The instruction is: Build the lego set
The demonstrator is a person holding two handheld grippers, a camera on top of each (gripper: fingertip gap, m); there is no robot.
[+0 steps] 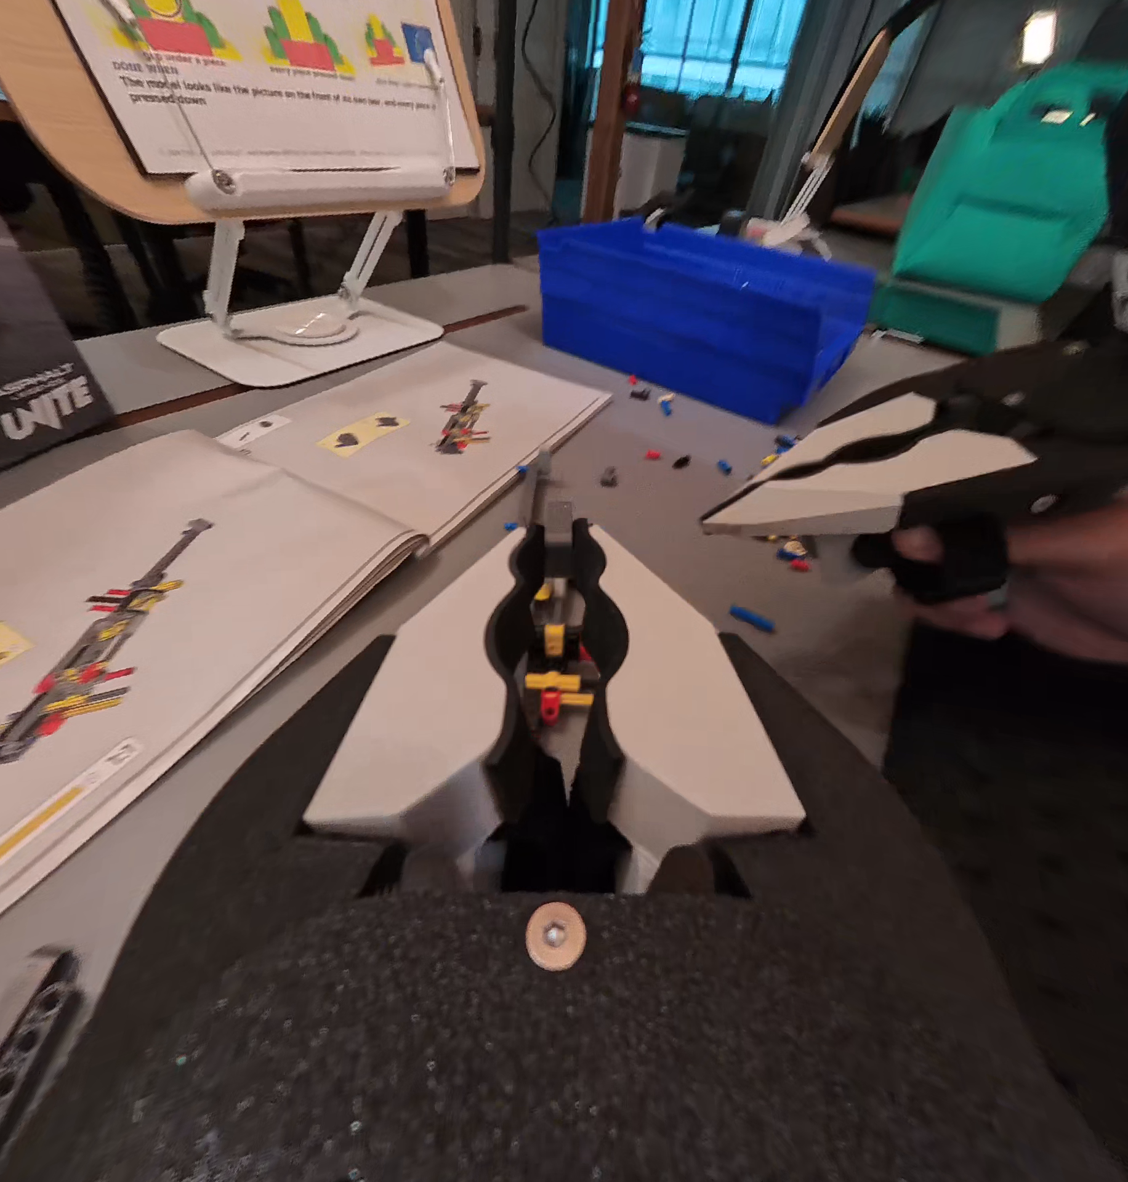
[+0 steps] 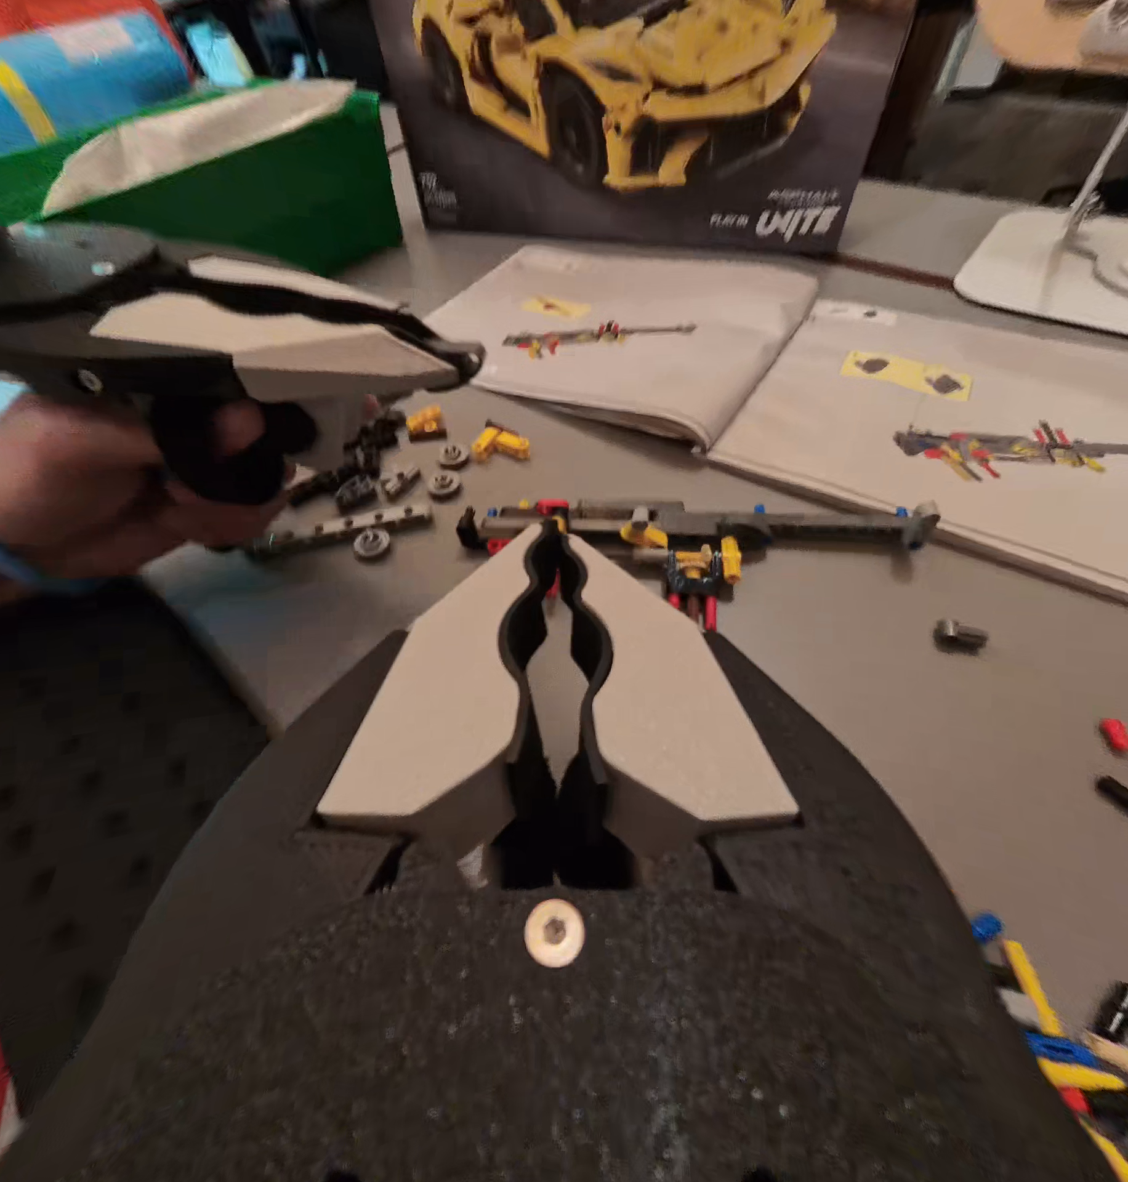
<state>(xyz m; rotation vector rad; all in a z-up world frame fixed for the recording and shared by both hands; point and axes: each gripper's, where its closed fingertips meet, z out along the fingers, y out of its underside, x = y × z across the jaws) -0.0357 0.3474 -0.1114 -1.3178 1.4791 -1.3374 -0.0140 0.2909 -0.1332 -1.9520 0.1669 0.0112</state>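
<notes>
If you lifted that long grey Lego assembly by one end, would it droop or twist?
Likely stiff: the long grey Lego assembly looks built along rigid beams. It may twist toward the yellow-and-black cluster hanging off one side. The protruding red pins might pop loose if bumped.

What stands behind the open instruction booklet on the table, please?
Behind the instruction booklet stands the dark set box with a yellow car picture; beside it, a white stand base. The box hides whatever is behind it.

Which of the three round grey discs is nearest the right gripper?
The lone disc just in front of the grey holed beam; the other two sit farther back, by the yellow pieces.
</notes>
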